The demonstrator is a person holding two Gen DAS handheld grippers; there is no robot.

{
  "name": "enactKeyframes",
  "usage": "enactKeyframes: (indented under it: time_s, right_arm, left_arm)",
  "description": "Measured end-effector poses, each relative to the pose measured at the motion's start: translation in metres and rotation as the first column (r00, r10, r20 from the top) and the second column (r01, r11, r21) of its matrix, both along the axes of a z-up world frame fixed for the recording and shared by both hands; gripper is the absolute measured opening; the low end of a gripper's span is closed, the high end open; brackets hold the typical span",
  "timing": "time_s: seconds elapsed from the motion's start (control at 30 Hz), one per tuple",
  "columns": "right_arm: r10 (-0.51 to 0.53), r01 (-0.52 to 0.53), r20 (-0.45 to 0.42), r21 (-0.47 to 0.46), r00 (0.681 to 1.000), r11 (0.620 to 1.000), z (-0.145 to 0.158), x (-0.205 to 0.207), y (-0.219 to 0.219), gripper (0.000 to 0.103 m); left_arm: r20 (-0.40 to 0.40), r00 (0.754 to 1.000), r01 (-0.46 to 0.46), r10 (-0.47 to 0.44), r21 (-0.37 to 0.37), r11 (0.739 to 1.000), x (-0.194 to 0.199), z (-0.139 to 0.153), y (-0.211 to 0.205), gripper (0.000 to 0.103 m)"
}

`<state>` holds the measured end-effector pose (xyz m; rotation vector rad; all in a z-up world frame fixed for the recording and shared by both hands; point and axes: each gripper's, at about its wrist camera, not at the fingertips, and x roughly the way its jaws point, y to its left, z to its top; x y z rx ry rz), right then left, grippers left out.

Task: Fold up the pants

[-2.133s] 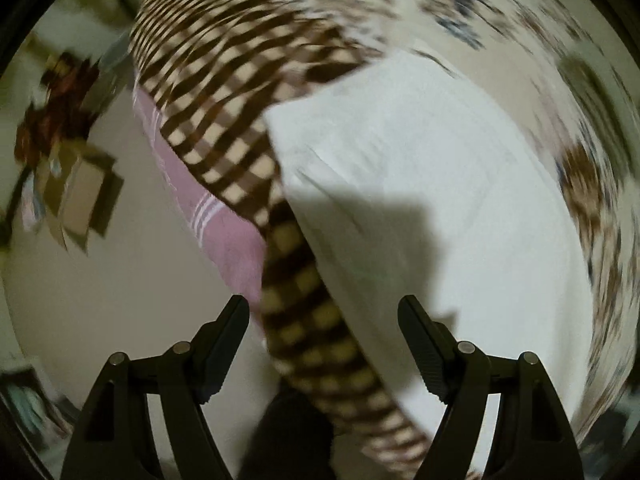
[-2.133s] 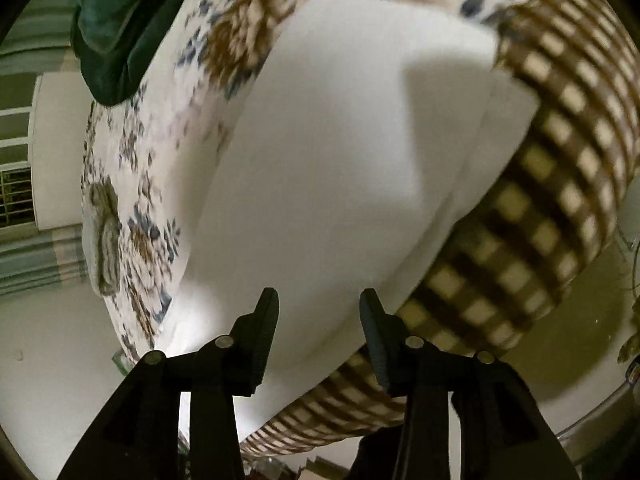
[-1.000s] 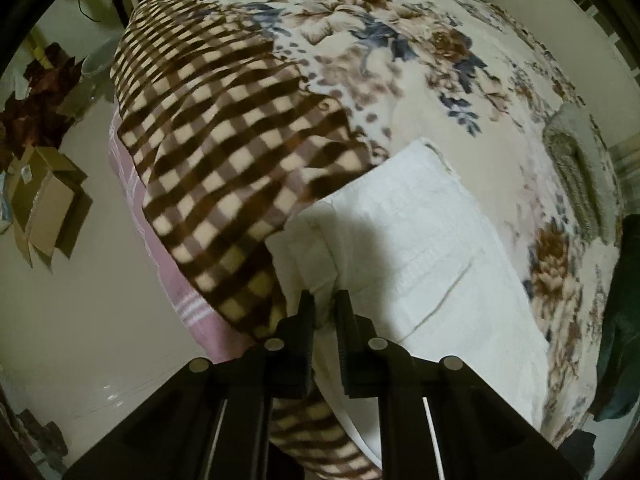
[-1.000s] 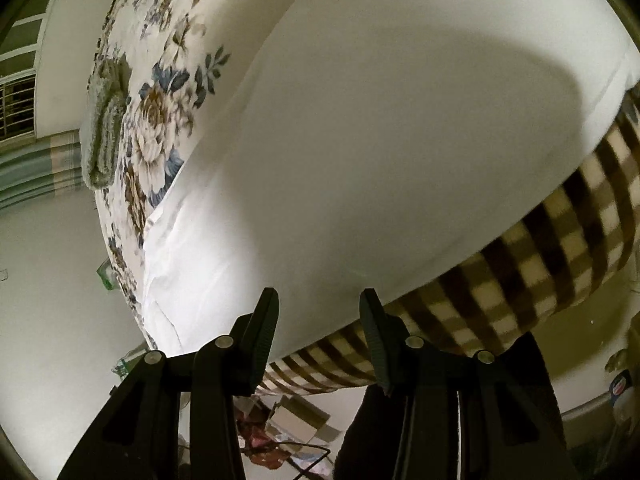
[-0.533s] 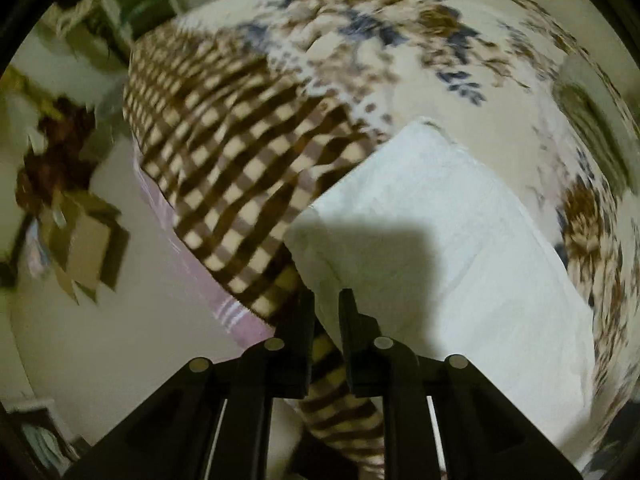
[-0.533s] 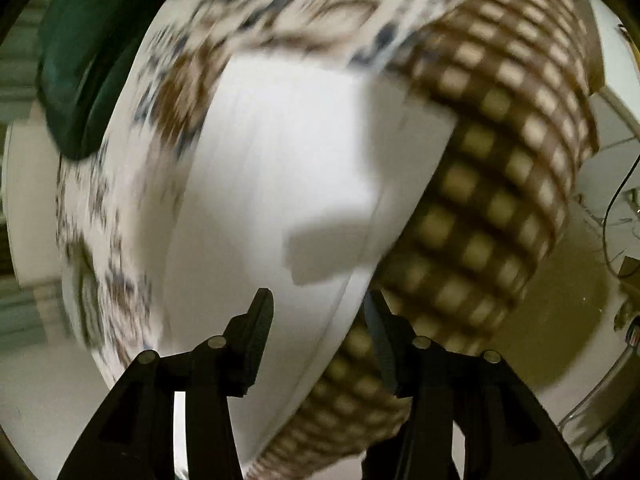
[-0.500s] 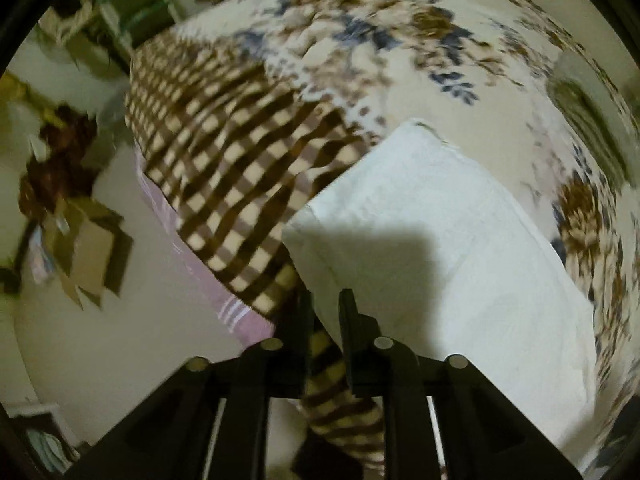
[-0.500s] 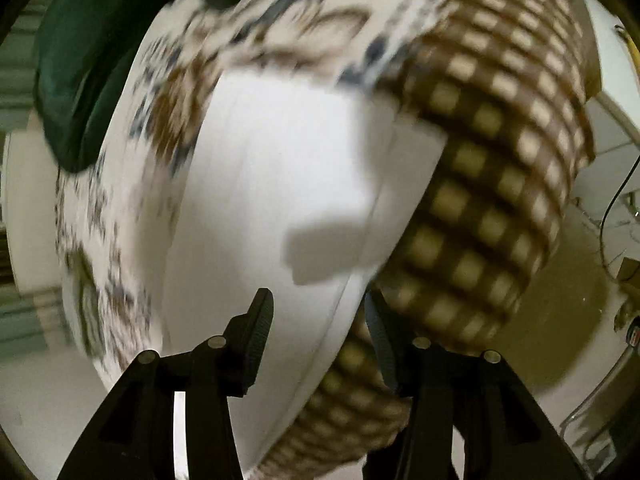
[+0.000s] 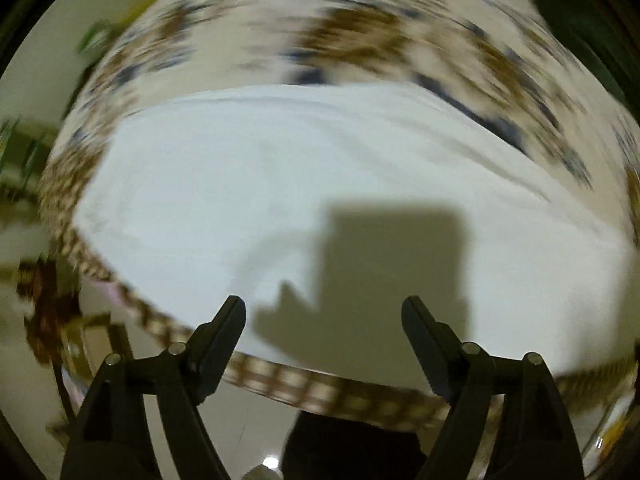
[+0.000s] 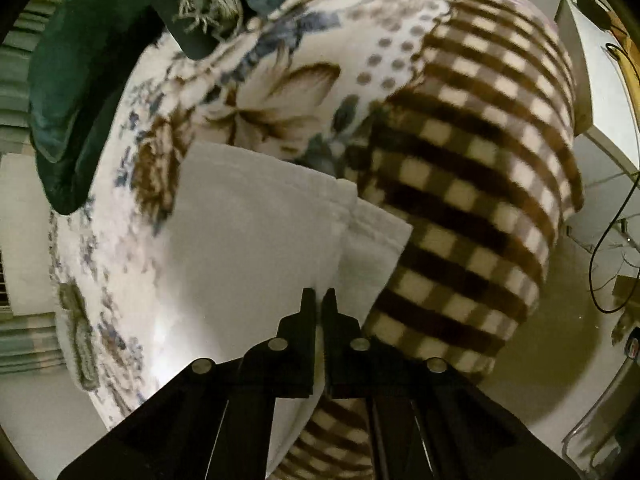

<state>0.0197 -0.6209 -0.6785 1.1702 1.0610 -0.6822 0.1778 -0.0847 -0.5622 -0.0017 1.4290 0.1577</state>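
Observation:
The white pants (image 9: 280,184) lie folded flat on the bed, on a floral and brown-checked blanket (image 9: 360,40). My left gripper (image 9: 324,316) is open and empty, just above the near edge of the pants; its shadow falls on the cloth. In the right wrist view the pants (image 10: 248,232) show a layered hem edge at the right. My right gripper (image 10: 319,300) is shut on the near edge of the pants, close to the checked part of the blanket (image 10: 480,184).
Dark green bedding (image 10: 88,80) lies at the far left of the bed. A knitted grey-green item (image 10: 80,344) lies on the blanket at the left. The floor (image 10: 560,340) with cables lies to the right, off the bed's edge.
My left gripper has opened and swung to face across the pants. My right gripper has closed on the near edge of the pants.

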Motion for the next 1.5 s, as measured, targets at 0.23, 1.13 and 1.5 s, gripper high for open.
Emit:
enactKeyframes:
  time_s: [0.23, 1.13, 1.5]
  right_arm:
    - [0.035, -0.033, -0.011, 0.095, 0.999, 0.995, -0.010, -0.023, -0.014, 0.002]
    - [-0.073, -0.003, 0.319, 0.232, 0.945, 0.973, -0.047, -0.061, -0.054, 0.065]
    - [-0.038, -0.098, 0.479, 0.255, 0.877, 0.962, -0.094, 0.010, -0.042, 0.055]
  left_arm:
    - [-0.019, 0.972, 0.235, -0.236, -0.036, 0.971, -0.006, -0.011, -0.109, 0.079]
    - [-0.026, 0.940, 0.338, -0.339, -0.035, 0.940, 0.014, -0.095, -0.181, 0.103]
    - [-0.009, 0.947, 0.320, -0.320, -0.041, 0.947, 0.020, -0.101, -0.182, 0.103]
